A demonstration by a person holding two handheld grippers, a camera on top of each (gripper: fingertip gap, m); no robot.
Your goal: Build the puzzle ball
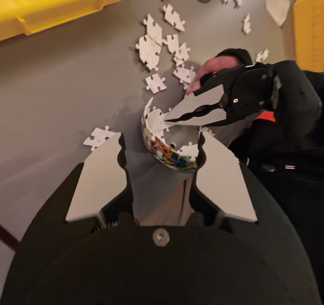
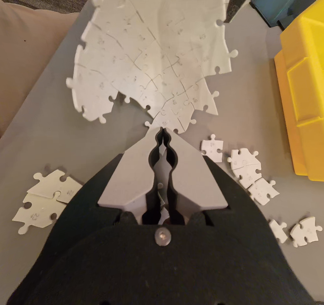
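Visibly, the right hand-held gripper (image 2: 163, 130) pinches the number-marked puzzle ball (image 2: 150, 54) rim; the left hand-held gripper (image 1: 160, 135) gapes wide.

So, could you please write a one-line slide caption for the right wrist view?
Right gripper, jaws shut on the edge of the half-built puzzle ball, with loose white pieces on the grey table.

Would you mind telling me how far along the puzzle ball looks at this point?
Partly done: the puzzle ball is an open bowl-shaped shell of joined pieces, its rim still jagged. In hand: the right gripper is shut on the shell's rim, while the left gripper is open with nothing between its fingers. Left to do: many loose pieces and a few small joined clusters still lie on the grey table.
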